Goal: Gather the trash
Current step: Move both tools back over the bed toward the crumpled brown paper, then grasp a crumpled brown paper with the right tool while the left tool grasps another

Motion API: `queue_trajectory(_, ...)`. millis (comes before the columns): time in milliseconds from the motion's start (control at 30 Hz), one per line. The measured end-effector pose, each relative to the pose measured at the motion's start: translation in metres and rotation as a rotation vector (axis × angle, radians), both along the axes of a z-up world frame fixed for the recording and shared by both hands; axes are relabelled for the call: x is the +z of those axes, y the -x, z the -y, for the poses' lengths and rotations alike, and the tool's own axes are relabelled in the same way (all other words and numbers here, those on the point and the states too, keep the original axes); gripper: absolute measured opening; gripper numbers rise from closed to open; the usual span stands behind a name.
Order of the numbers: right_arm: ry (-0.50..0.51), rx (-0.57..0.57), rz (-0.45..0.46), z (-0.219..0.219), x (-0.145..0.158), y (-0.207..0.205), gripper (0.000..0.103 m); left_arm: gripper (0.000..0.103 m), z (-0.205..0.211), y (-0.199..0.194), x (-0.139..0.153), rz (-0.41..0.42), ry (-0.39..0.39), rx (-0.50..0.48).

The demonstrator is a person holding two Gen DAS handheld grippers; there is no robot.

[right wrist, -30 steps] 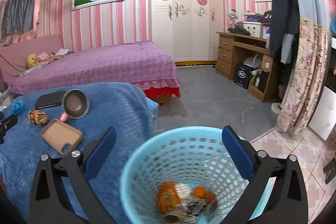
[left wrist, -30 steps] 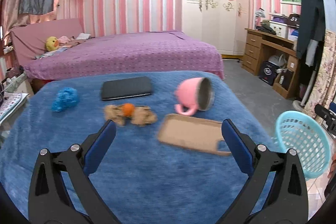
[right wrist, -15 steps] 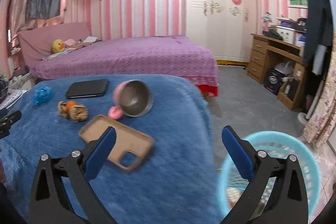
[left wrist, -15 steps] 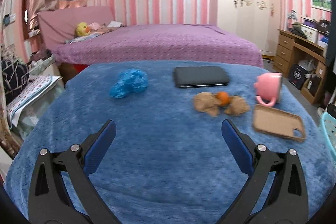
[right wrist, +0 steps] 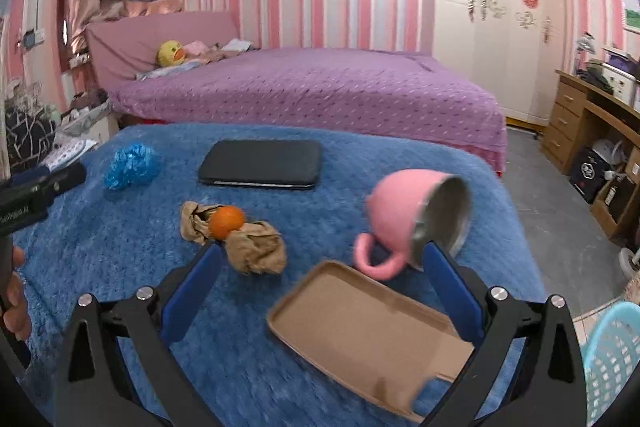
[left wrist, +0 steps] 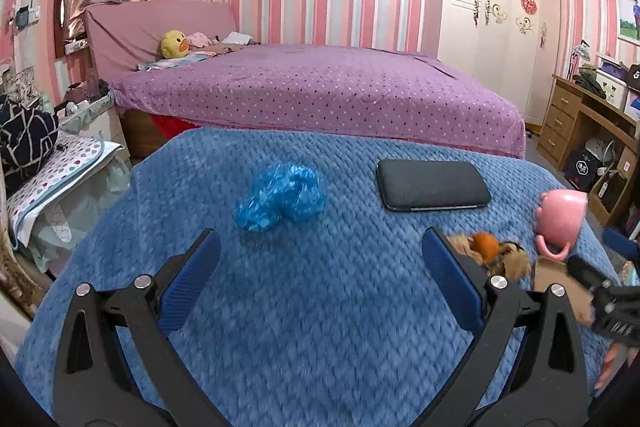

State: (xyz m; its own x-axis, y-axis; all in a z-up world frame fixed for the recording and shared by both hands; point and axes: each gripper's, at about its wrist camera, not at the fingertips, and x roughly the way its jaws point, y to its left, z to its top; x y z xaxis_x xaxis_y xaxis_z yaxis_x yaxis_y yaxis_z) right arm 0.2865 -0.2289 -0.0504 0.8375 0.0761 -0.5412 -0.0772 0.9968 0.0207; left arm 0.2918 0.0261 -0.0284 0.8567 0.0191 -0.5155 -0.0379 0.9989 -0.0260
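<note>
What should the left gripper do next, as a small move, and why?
Probably ease the left gripper forward and down onto the crumpled blue plastic. Its jaws stand open and empty, the wad lies just ahead between them on the blue blanket, and it looks like trash.

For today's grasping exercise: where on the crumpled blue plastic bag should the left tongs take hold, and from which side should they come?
Grip the blue plastic bag across its bulging middle, coming from the near side and above. It lies as a soft, loose wad on the blue blanket, with nothing touching it. The open left tongs already face it, so closing over the highest folds looks likeliest to catch enough plastic.
</note>
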Motion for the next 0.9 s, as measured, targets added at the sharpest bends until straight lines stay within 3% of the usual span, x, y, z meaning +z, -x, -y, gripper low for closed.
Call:
queue_trajectory(100,-0.014,0.033,-0.034,-0.011,-0.008,-0.016,0.096,0.097,0.004,-0.008,-0.009,-0.004,-0.037,0.004)
queue_trajectory(233,0.022,0.086,-0.115,-0.028,-0.026,-0.040,0.075,0.097,0.003,-0.016,-0.030,-0.053,-0.042,-0.004)
queue_trajectory(467,0.005,0.170,-0.192,-0.039,-0.042,-0.054,0.042,0.097,0.004,-0.021,-0.035,-0.072,-0.038,-0.013)
queue_trajectory(667,0.010,0.141,-0.103,-0.034,-0.030,-0.038,0.041,0.097,0.019,-0.023,-0.033,-0.079,-0.075,-0.046)
queue_trajectory(900,0.013,0.073,-0.029,-0.001,-0.008,-0.010,0.041,0.097,0.043,-0.030,-0.032,-0.098,-0.041,-0.107)
